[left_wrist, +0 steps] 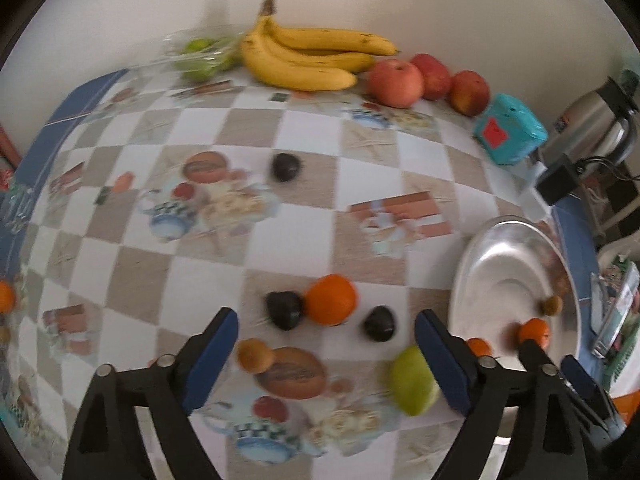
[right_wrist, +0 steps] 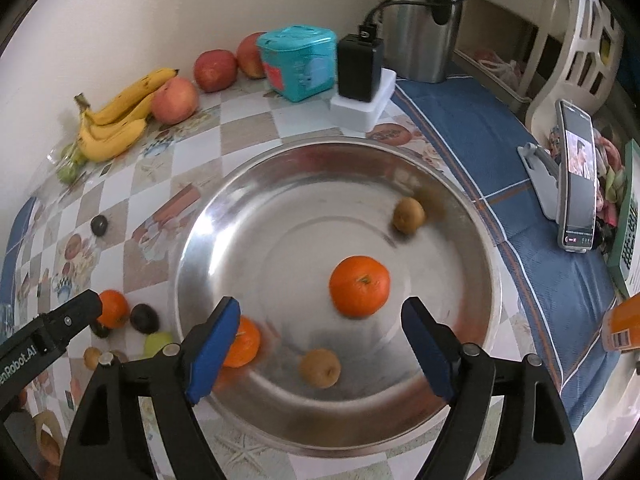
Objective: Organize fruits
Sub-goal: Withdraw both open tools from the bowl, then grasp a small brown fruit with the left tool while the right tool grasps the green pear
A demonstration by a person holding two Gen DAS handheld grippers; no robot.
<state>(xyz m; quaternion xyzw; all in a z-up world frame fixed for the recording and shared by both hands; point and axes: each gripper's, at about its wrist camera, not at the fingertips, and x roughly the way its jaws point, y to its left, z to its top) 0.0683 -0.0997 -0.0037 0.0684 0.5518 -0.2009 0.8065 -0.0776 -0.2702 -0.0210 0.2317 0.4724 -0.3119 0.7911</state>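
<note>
Left gripper [left_wrist: 326, 334]: jaws wide apart, nothing clamped, bottom of the left wrist view. Loose on the checkered tablecloth [left_wrist: 280, 140] between and just past the fingers: orange [left_wrist: 331, 299] touching a dark avocado [left_wrist: 285, 310], second avocado [left_wrist: 380, 323] to its right, small brown fruit [left_wrist: 255, 355] lower left, green fruit [left_wrist: 414, 376] against the right finger. Third avocado [left_wrist: 285, 166] alone, mid frame.

Right gripper [right_wrist: 320, 326]: jaws also wide apart and empty, above the steel bowl [right_wrist: 280, 208], centre of the right wrist view. In the bowl: large orange [right_wrist: 359, 286] between the fingers but not touched, smaller orange [right_wrist: 242, 342] partly behind the left finger, brown fruit [right_wrist: 320, 367] low centre, another [right_wrist: 408, 215] upper right, blurred.

Top of frame against the wall: bananas [left_wrist: 308, 54], three apples [left_wrist: 396, 82], bagged green fruit [left_wrist: 200, 56] at upper left. Teal box [right_wrist: 298, 62], black charger [right_wrist: 360, 66], steel kettle [right_wrist: 420, 20] top centre of the right view; phone on a stand [right_wrist: 576, 176] at right edge.
</note>
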